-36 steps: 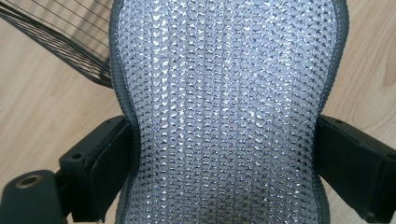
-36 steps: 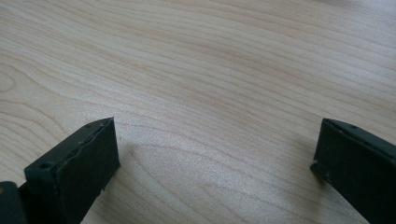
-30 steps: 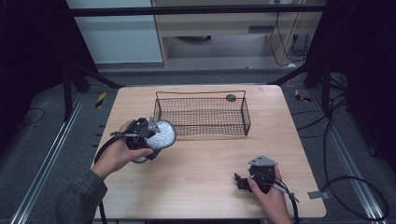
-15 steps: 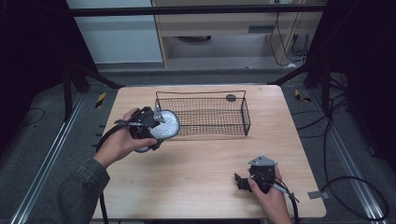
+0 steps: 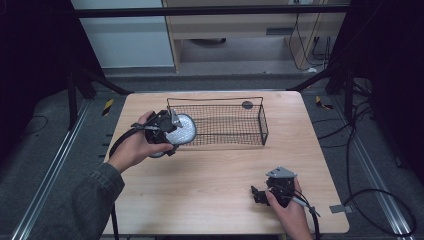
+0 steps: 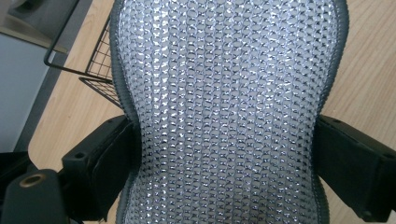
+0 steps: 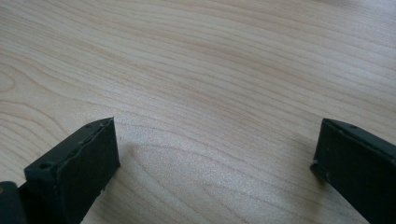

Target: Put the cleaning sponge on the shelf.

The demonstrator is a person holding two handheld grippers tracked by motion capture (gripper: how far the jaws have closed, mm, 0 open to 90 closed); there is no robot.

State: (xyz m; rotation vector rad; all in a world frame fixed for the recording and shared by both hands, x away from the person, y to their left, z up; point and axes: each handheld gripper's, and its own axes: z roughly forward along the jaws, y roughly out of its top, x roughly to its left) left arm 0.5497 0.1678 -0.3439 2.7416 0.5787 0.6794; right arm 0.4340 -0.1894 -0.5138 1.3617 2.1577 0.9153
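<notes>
Just beside wire basket [image 5: 220,125], silver mesh pad [image 5: 181,131] in left gripper [image 5: 167,131] jaws

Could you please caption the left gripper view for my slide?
Left gripper clamps a silver mesh pad above the wooden table, beside the wire basket.

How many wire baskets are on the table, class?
1. The wire basket stands at the far middle of the table, beside the silver pad held in the left gripper.
</notes>
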